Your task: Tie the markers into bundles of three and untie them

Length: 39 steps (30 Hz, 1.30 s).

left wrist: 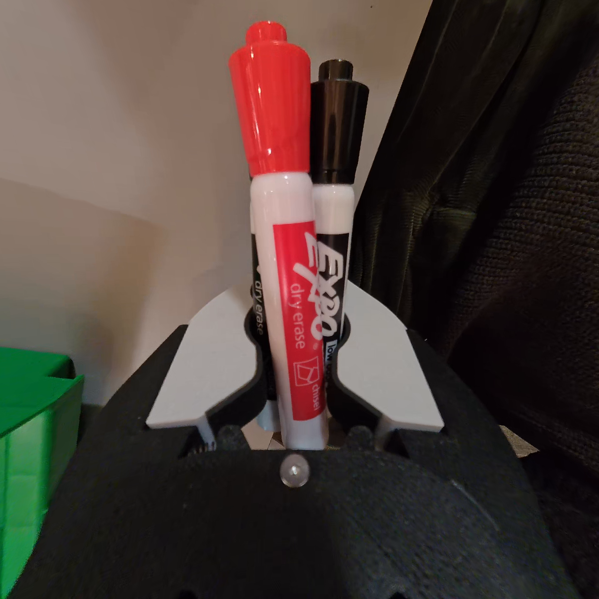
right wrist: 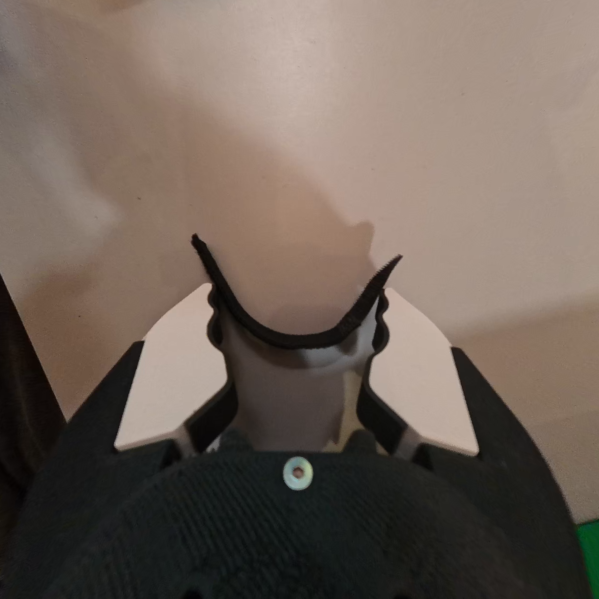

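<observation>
My left gripper (left wrist: 296,308) is shut on a small bundle of dry-erase markers that stand upright between its white fingers (left wrist: 210,372). A red-capped marker (left wrist: 282,227) is in front, a black-capped marker (left wrist: 337,129) is right behind it, and a third marker with a black label (left wrist: 257,291) shows partly at the left. My right gripper (right wrist: 297,291) holds a black hook-and-loop strap (right wrist: 291,340) bent into a U between its white fingers (right wrist: 175,372). The strap's two ends stick out past the fingertips. The jaws stand apart by the strap's width.
A green plastic bin (left wrist: 32,437) sits low at the left of the left wrist view; a green corner (right wrist: 588,557) shows in the right wrist view. Dark fabric (left wrist: 486,227) fills the right side. A pale plain surface (right wrist: 291,129) lies behind both grippers.
</observation>
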Motion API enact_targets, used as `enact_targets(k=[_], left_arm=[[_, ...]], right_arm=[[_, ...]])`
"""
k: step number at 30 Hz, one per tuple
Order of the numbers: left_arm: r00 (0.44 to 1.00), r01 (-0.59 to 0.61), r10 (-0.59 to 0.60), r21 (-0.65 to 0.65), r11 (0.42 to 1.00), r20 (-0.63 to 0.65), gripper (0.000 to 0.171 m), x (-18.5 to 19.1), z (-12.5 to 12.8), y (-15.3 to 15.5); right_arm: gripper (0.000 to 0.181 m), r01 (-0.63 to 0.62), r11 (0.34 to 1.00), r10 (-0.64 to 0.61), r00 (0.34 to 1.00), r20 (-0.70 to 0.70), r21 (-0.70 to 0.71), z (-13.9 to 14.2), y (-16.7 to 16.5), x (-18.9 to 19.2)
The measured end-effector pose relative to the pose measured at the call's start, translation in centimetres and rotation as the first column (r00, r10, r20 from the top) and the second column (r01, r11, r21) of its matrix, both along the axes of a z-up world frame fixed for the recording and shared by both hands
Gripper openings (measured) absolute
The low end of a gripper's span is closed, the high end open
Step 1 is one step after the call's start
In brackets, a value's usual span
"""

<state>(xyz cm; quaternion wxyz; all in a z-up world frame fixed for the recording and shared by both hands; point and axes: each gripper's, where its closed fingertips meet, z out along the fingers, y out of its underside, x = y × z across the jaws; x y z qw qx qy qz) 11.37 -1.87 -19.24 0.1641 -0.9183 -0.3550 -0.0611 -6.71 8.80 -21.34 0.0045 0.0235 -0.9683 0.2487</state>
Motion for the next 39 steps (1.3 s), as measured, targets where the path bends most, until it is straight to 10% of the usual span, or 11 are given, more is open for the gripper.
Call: enact_targets(k=[23,39], left_arm=[[1.000,0.002,-0.002,0.001,1.000,0.009,0.044,-0.2,-0.1,-0.2],[1.000,-0.010,0.010,0.000,1.000,0.013,0.044,-0.3,-0.2,-0.6]], right_arm=[[0.100,0.029,0.991,-0.030,1.000,-0.003,-0.127,0.1,-2.6,1.1],[0.057,-0.003,0.970,0.038,0.989,0.142,-0.242,2.3,-3.5,3.1]])
